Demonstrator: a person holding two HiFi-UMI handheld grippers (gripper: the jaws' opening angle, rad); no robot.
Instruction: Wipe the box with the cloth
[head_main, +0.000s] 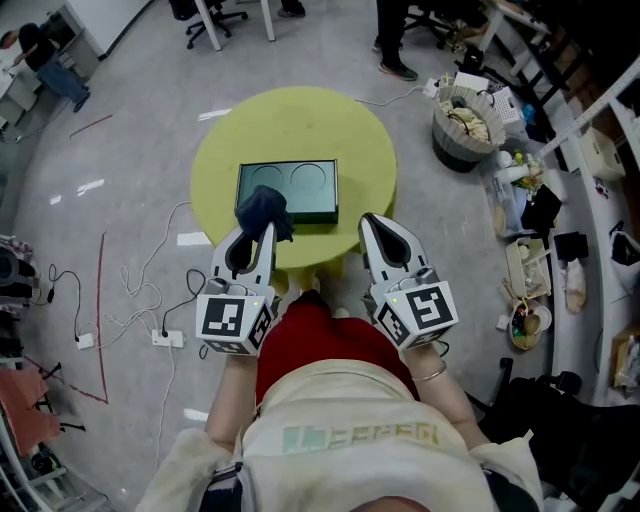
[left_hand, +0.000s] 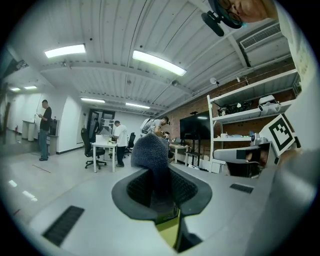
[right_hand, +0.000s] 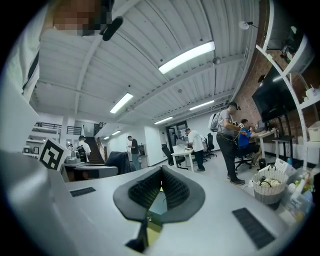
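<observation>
A dark green box (head_main: 300, 190) with two round recesses lies on the round yellow-green table (head_main: 300, 125). My left gripper (head_main: 263, 230) is shut on a dark blue cloth (head_main: 264, 209), which hangs bunched over the box's near left corner. In the left gripper view the cloth (left_hand: 150, 150) rises from between the shut pads of that gripper (left_hand: 159, 187). My right gripper (head_main: 371, 222) hovers at the table's near edge, right of the box, and is shut with nothing in it. In the right gripper view its pads (right_hand: 175, 189) meet, with a strip of the box (right_hand: 156, 204) showing below them.
A basket (head_main: 465, 120) of odds and ends stands on the floor right of the table, with cluttered shelving (head_main: 580, 150) beyond. Cables and a power strip (head_main: 165, 338) lie on the floor at left. People stand at desks (left_hand: 104, 146) farther off.
</observation>
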